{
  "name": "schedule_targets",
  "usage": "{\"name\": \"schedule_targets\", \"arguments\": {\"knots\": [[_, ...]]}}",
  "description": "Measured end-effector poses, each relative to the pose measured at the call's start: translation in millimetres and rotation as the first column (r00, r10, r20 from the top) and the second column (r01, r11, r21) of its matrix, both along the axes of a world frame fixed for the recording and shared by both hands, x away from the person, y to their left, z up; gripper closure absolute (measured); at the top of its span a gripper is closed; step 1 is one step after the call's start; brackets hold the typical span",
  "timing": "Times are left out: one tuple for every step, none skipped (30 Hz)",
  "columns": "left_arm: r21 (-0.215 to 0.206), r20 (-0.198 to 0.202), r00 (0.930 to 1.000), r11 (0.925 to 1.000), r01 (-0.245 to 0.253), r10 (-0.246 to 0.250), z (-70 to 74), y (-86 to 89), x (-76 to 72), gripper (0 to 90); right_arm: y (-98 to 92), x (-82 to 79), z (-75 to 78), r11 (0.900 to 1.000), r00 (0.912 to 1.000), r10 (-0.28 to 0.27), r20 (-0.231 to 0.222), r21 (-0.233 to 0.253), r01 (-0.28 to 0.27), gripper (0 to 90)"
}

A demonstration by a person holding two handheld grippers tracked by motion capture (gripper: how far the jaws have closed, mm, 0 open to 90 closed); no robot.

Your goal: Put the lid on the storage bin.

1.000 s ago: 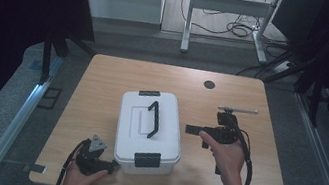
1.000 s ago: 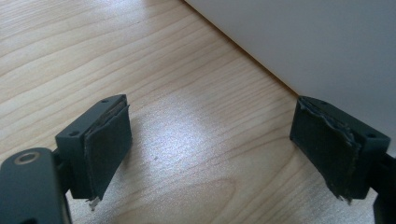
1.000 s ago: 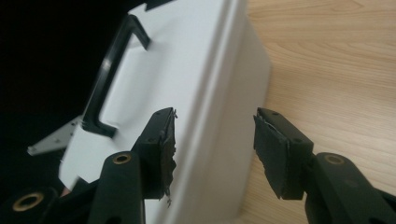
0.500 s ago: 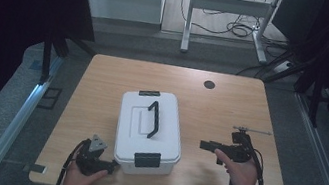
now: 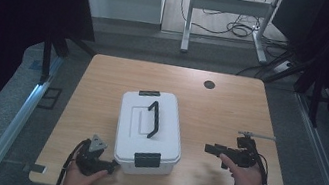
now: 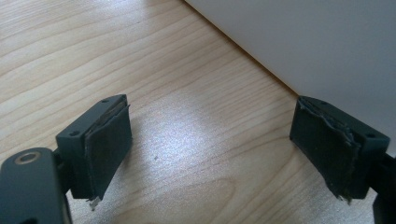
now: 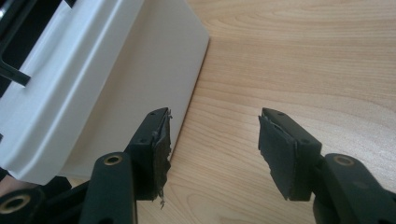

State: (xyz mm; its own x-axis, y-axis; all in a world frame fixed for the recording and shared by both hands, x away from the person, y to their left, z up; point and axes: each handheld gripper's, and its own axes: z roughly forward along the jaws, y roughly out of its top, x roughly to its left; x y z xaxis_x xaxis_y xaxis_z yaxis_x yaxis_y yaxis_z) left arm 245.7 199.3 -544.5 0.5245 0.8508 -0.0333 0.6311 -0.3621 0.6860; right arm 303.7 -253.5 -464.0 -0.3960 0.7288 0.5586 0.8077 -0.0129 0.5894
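Note:
A white lidded box (image 5: 148,131) with a black handle (image 5: 153,118) and black latches (image 5: 146,159) stands in the middle of the wooden table (image 5: 220,112). My left gripper (image 5: 109,167) rests at the box's near left corner, open, nothing between its pads (image 6: 105,140); the box wall (image 6: 299,42) sits just beyond it. My right gripper (image 5: 211,150) is held to the right of the box, a short gap away, pointing at its side. It is open and empty, with the box's white side (image 7: 140,79) ahead on its left.
A small dark round hole (image 5: 209,84) marks the table's far right part. Beyond the table stands a metal desk frame (image 5: 226,11) with cables (image 5: 239,30) on the floor. Rails (image 5: 15,123) run along both table sides.
My right gripper has drawn back toward the near edge and slightly right, away from the box's side. The left gripper and the box have stayed put.

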Motion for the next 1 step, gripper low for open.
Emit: {"name": "schedule_targets", "arguments": {"knots": [[0.0,0.0,1.0,1.0,0.0,0.0,0.0,0.0,0.0,12.7,-0.4,0.6,-1.4,1.0,1.0,0.003,-0.004,0.0,-0.003,43.6]]}}
